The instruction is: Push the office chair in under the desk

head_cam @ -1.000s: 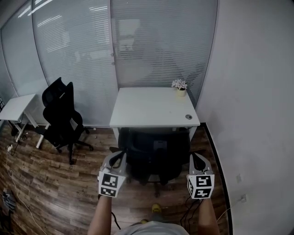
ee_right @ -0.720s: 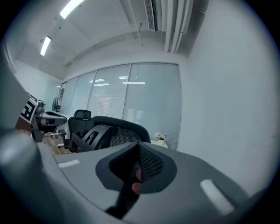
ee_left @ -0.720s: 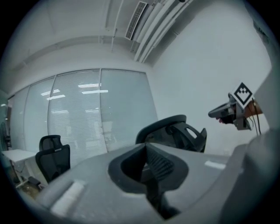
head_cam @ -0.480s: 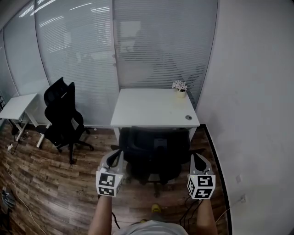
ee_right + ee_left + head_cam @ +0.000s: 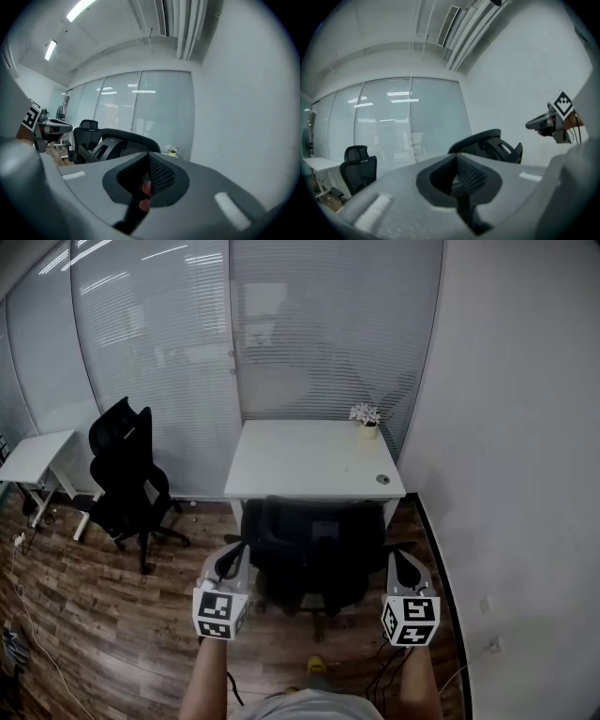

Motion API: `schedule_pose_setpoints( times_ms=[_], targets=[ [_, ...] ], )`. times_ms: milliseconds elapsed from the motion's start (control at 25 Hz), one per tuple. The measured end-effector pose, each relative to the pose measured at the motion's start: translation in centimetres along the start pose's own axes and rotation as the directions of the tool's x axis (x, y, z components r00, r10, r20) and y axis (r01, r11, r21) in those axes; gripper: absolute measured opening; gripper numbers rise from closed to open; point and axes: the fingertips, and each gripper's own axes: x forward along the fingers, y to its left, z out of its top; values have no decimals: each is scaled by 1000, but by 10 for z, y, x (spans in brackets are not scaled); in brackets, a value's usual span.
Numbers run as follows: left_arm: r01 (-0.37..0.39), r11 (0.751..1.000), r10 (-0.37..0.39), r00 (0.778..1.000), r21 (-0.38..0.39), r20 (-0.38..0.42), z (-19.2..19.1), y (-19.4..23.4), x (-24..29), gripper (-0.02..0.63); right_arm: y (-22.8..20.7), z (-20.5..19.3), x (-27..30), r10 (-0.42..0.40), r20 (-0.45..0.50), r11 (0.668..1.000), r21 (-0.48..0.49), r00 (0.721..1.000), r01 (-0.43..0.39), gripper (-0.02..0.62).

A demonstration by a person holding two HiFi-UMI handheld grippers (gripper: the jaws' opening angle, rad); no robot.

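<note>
A black office chair [image 5: 314, 554] stands in front of the white desk [image 5: 314, 460], its backrest toward me and its front under the desk's near edge. My left gripper [image 5: 232, 556] is shut and empty at the chair's left side; whether it touches the chair is unclear. My right gripper [image 5: 404, 562] is shut and empty beside the chair's right armrest. In the left gripper view the closed jaws point level past the chair's backrest [image 5: 487, 144], with the right gripper [image 5: 548, 123] beyond. The right gripper view shows that backrest [image 5: 117, 142] to the left of its closed jaws.
A second black chair [image 5: 127, 474] and a small white table [image 5: 33, 460] stand at the left on the wood floor. A potted plant [image 5: 366, 418] sits on the desk's far right corner. A wall [image 5: 525, 474] runs close on the right; glass partitions stand behind the desk.
My left gripper has edged up and slightly left beside the chair. The right gripper and the chair stay where they were.
</note>
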Motion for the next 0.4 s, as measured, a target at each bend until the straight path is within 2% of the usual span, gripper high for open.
schedule_pose_setpoints(
  times_ms=[400],
  targets=[
    [-10, 1000, 10, 1000, -1, 8, 5, 2, -1, -2, 0, 3, -1, 6, 12, 1000, -3, 1000, -6, 0]
  ],
)
